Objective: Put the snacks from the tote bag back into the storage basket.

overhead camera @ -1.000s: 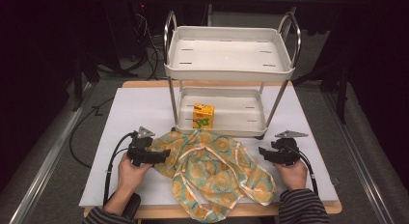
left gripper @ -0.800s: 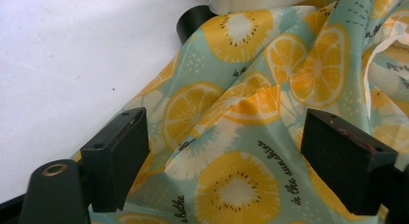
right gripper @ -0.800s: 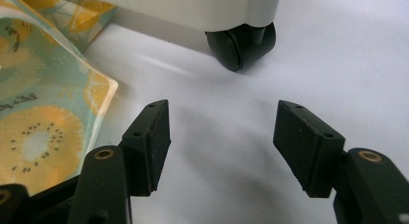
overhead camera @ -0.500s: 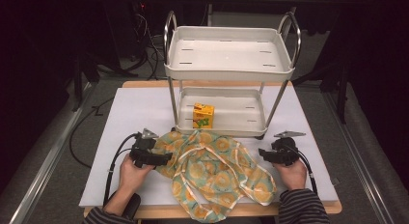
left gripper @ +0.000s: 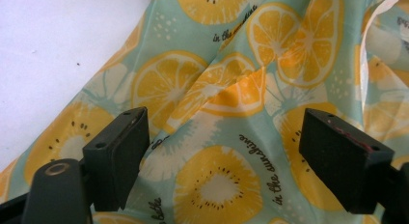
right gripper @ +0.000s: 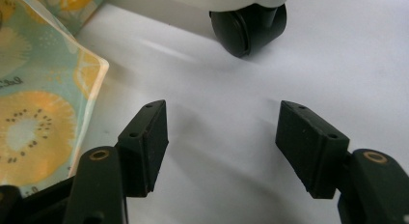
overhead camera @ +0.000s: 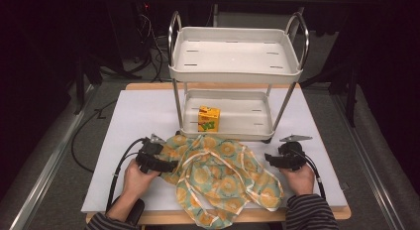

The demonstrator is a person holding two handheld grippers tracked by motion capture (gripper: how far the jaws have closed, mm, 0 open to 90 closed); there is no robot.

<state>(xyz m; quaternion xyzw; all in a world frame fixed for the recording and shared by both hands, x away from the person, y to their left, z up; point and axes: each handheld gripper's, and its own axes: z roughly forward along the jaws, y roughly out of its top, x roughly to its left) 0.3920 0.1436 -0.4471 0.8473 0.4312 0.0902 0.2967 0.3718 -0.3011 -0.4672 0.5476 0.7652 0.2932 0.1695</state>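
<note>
Now the left claw (left gripper: 222,151) is held wide open right over the fruit-print cloth (overhead camera: 218,178), nothing gripped; the cloth is spread crumpled on the bench (overhead camera: 133,116) before the cart (overhead camera: 235,66). The right claw (right gripper: 222,147) is held open too, empty, just beside the cloth's edge, near a caster (right gripper: 248,28)

White table (overhead camera: 133,116), grey floor (overhead camera: 49,155), dark room behind
</note>
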